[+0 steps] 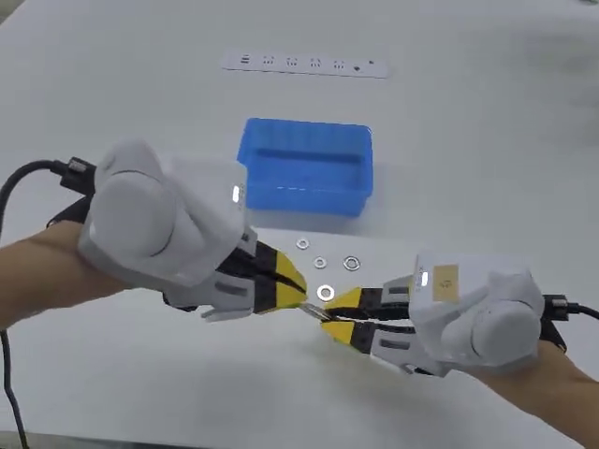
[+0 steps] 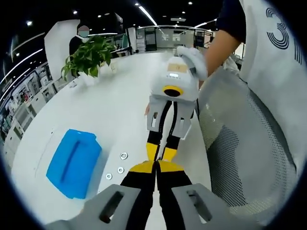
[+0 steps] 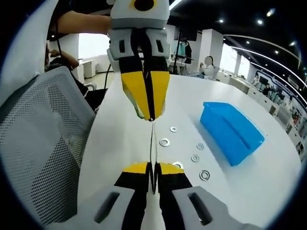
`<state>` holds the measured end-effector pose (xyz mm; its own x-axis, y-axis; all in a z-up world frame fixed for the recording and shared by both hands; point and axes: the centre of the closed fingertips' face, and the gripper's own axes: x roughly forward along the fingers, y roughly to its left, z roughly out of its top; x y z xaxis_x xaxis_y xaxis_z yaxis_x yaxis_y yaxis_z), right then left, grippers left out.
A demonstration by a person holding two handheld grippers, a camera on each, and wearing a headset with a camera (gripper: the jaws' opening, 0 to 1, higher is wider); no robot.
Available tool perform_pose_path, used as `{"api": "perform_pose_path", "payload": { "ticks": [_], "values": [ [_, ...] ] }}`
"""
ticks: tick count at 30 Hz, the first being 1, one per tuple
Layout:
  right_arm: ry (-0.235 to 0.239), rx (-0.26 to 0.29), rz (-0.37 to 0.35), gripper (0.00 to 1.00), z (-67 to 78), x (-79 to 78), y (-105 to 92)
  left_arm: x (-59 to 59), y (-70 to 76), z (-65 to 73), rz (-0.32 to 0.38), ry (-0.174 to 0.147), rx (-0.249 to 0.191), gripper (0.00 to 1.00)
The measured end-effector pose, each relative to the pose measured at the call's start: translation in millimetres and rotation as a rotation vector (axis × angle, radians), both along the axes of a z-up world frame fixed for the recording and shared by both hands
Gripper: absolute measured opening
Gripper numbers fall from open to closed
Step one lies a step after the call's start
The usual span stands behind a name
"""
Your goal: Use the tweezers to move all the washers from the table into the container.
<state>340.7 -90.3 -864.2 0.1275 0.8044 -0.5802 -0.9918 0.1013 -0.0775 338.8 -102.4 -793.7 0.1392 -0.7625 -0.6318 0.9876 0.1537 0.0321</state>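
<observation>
Spreading under everything is a white table (image 1: 487, 140), with a white power strip (image 1: 304, 65) near the top centre of the head view. The gripper views open onto a large, bright office hall with ceiling lights. A leafy plant (image 2: 88, 57) stands at the upper left of the left gripper view and a grey mesh chair (image 2: 240, 158) on its right side; the same chair (image 3: 53, 143) is at the left of the right gripper view. A blue container (image 1: 307, 166) stands just above the middle of the head view, open side up, its inside showing plain blue floor. The washers (image 1: 325, 293) lie on the table below it, four in the head view, the nearest just above the gripper tips. The left gripper (image 1: 298, 285) comes in from the left and the right gripper (image 1: 335, 316) from the lower right, tip to tip near the centre, with the tweezers (image 1: 314, 308) a thin metal sliver between them. The right gripper view makes this plainer: the tweezers (image 3: 152, 139) run straight up the middle from that gripper's own clenched jaws to the closed yellow jaws of the left gripper (image 3: 151, 115), so both clamp them. Several washers (image 3: 165, 142) are scattered to the right, with the container (image 3: 232, 129) beyond them. In the left gripper view, three washers (image 2: 123, 155) sit left of centre and the container (image 2: 74, 163) lies at the lower left.
</observation>
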Motion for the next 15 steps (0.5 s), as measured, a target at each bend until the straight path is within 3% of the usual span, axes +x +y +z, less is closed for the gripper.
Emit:
{"api": "perform_pose_path", "payload": {
  "ticks": [2, 3, 5, 6, 7, 9, 10, 12, 14, 15],
  "values": [
    [0.011, 0.020, -0.006, 0.07, -2.3, -0.4, -3.2, 0.8, -3.5, -4.9, -0.014, -0.026, 0.034, 0.04],
    [0.036, 0.043, -0.034, 0.07, -1.1, 0.7, -3.7, 1.9, -4.3, -5.0, -0.009, -0.028, 0.033, 0.05],
    [0.038, 0.052, -0.045, 0.07, 0.5, 4.0, -6.4, 6.4, -1.2, -2.2, 0.022, -0.020, 0.016, 0.05],
    [0.033, 0.050, -0.046, 0.07, 0.3, 3.9, -6.0, 7.4, 1.9, -2.6, 0.032, -0.013, 0.020, 0.05],
    [0.039, 0.052, -0.046, 0.07, 0.5, 3.8, -5.5, 12.1, 11.0, -5.7, 0.047, -0.038, 0.056, 0.05],
    [0.041, 0.053, -0.039, 0.07, 0.7, 2.7, -4.2, 14.5, 24.4, -12.0, 0.061, -0.033, 0.096, 0.05],
    [0.038, 0.048, -0.032, 0.07, 0.8, 1.9, -3.5, 17.8, 30.4, -13.8, 0.076, -0.047, 0.113, 0.06],
    [0.037, 0.051, -0.026, 0.07, 2.0, 1.1, -2.7, 17.8, 38.9, -15.2, 0.089, -0.026, 0.113, 0.11],
    [0.042, 0.063, -0.028, 0.07, 4.8, 0.9, -1.9, 19.5, 44.7, -16.5, 0.103, -0.031, 0.119, 0.17],
    [0.042, 0.068, -0.028, 0.07, 6.5, 0.6, -0.9, 16.8, 47.4, -19.1, 0.096, -0.009, 0.120, 0.19]
  ]
}}
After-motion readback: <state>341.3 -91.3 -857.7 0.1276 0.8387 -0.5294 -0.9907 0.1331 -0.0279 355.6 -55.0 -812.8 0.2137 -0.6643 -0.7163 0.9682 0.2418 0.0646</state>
